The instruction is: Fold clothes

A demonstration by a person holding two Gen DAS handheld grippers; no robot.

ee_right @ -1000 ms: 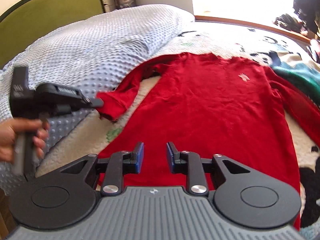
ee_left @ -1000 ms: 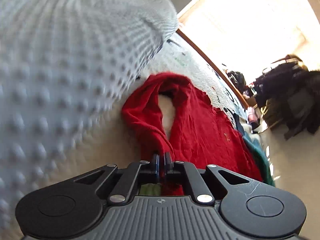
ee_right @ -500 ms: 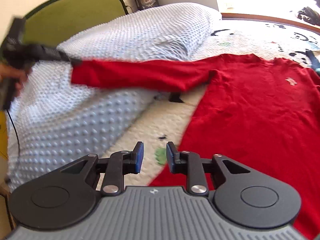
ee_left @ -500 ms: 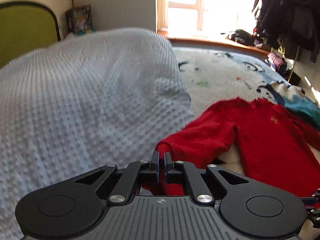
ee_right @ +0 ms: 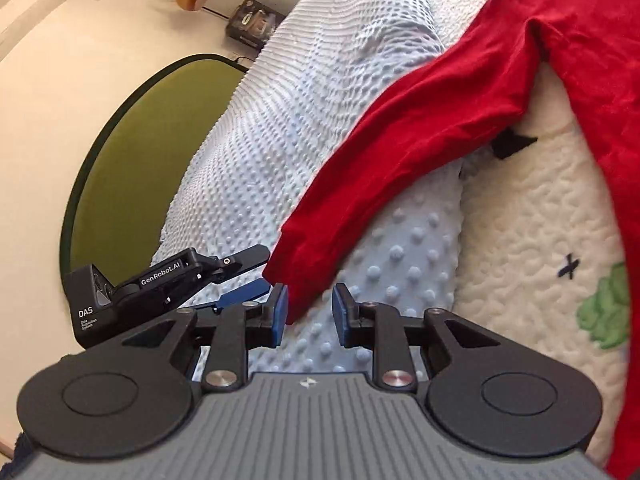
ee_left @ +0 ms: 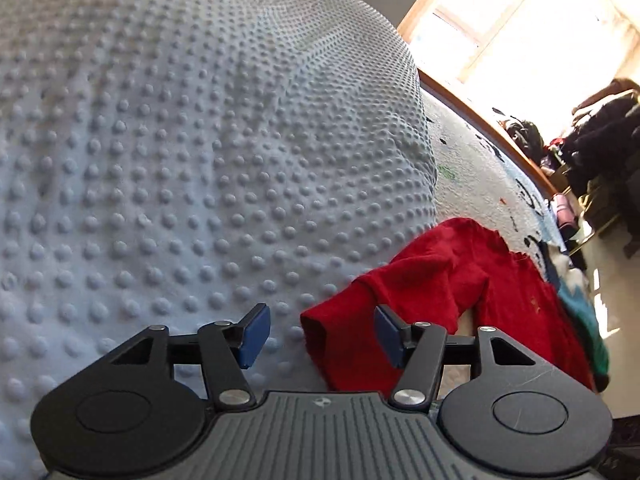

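A red long-sleeved top [ee_left: 516, 300] lies on the bed. One sleeve [ee_right: 400, 152] is stretched out straight over the bumpy light-blue blanket [ee_left: 180, 160]. My left gripper [ee_left: 320, 334] is open, with the sleeve's cuff [ee_left: 340, 340] lying loose between its blue pads. The left gripper also shows in the right wrist view [ee_right: 252, 272], open at the cuff's end. My right gripper [ee_right: 307, 312] is open just above the blanket, with the cuff's edge [ee_right: 296, 280] between its fingertips, not pinched.
A green headboard [ee_right: 132, 152] stands behind the blanket. The white patterned bedspread [ee_right: 540, 248] lies under the top. A teal garment [ee_left: 580, 312] lies beside the red top. Dark clothes [ee_left: 600, 140] hang by the window.
My left gripper pulled the sleeve out straight over the blanket, then opened and let the cuff go. My right gripper moved left to the cuff.
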